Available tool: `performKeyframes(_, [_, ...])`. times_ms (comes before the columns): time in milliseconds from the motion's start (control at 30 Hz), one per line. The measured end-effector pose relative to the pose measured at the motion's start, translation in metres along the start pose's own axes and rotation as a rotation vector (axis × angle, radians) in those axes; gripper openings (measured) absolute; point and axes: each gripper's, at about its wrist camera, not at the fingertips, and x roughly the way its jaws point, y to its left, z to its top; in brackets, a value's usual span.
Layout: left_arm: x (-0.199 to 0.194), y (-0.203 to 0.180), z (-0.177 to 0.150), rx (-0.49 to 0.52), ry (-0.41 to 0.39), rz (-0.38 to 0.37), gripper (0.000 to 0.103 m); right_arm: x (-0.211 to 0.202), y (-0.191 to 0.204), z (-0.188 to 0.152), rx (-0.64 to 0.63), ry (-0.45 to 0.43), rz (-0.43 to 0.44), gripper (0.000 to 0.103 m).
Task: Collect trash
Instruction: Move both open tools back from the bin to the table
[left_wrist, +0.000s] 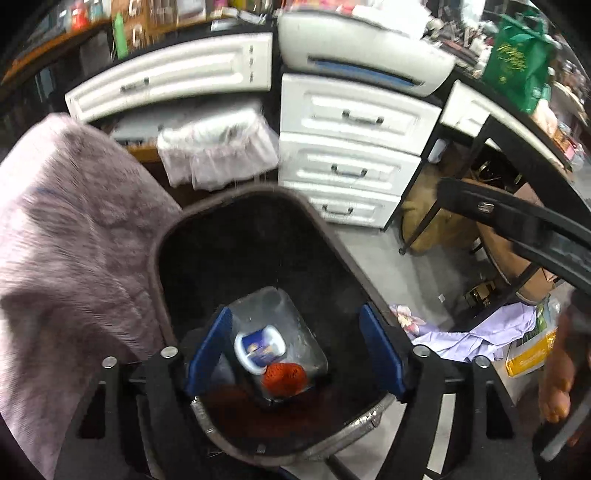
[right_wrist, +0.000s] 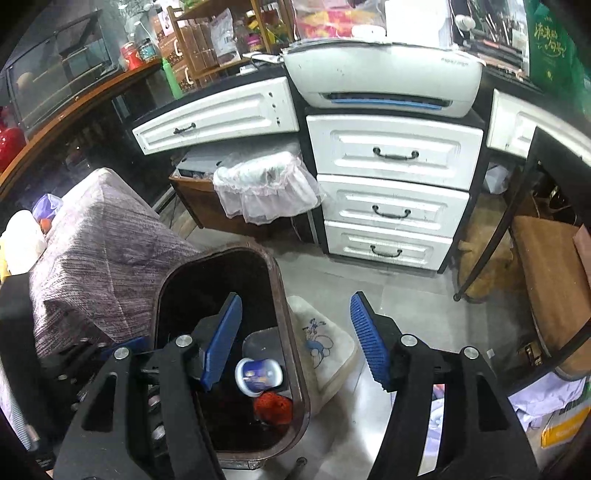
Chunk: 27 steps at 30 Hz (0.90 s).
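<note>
Left claw hangs over the mouth of the dark trash bin, blue pads spread wide, nothing between them. No earlier picture to compare.

Right claw also wide and empty: its left pad sits over the bin opening, its right pad over the floor outside the bin's rim.

Trash lies at the bin's bottom: a blue-and-white cup on a clear plastic container, with an orange mesh wad touching the cup at its 5 o'clock.

Edges: a purple-grey cloth drapes a piece of furniture that presses against the bin from 9 o'clock. White drawer unit stands at the bin's 1 o'clock, with open grey floor between them. A frilled pink-white cover hangs over a wooden box at 12 o'clock.

Only the right wrist view shows a white cushion with a cartoon print, lying just beside the bin's right rim. Only the left wrist view shows the right gripper's black arm crossing at 3 o'clock, lilac fabric on the floor, and a person's bare foot at 4 o'clock.
</note>
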Motion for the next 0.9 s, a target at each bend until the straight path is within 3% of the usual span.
performKeyframes(133, [-0.039,-0.004,-0.002,0.035,-0.081,-0.002,0.081,-0.015,0.001,0.008,-0.001,-0.036,-0.001,0.067])
performKeyframes(200, [-0.057,-0.003,-0.003,0.037,-0.115,-0.009,0.084,-0.025,0.005,0.012,-0.006,-0.062,0.002,0.075])
performKeyframes(400, [-0.125,0.016,-0.009,0.023,-0.234,-0.024,0.096,-0.048,0.032,0.021,-0.021,-0.089,0.087,0.075])
performKeyframes(533, [-0.162,0.032,-0.016,0.014,-0.306,0.015,0.098,-0.062,0.063,0.022,-0.072,-0.103,0.136,0.083])
performKeyframes(667, [-0.191,0.059,-0.024,-0.022,-0.353,0.055,0.098,-0.074,0.103,0.017,-0.154,-0.108,0.189,0.083])
performKeyframes(900, [-0.223,0.112,-0.048,-0.107,-0.367,0.160,0.098,-0.084,0.168,0.008,-0.266,-0.094,0.281,0.084])
